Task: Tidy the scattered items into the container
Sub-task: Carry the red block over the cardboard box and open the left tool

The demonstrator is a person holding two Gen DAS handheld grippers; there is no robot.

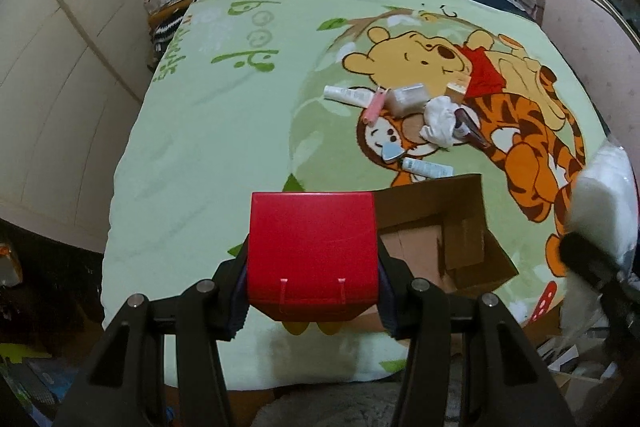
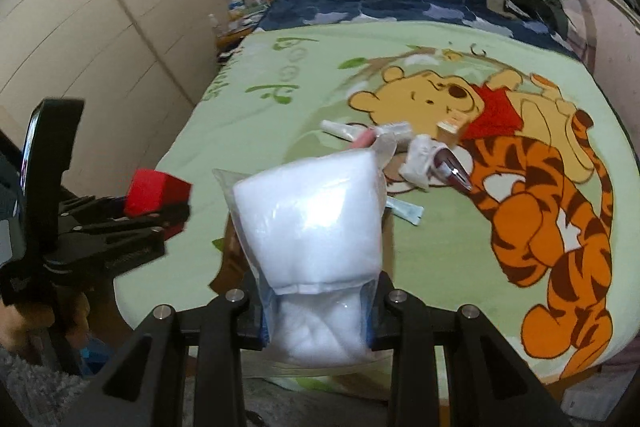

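So my left gripper [image 1: 312,291] is clamped on a glossy red box [image 1: 312,247], held over the near edge of the green cartoon-print blanket [image 1: 192,155]. My right gripper [image 2: 318,311] is squeezing a clear plastic bag of white cotton fluff [image 2: 308,219]. The open brown cardboard box [image 1: 440,231] sits on the blanket just right of the red one. Farther out lies the pile: white tubes [image 1: 344,94], a crumpled white cloth [image 1: 438,123], a pink stick [image 1: 375,107].

Bed: I see a green cartoon blanket [image 1: 224,131] covering it.
On it: open cardboard box [image 1: 460,239], scattered tubes [image 1: 344,95], white cloth [image 1: 438,121].
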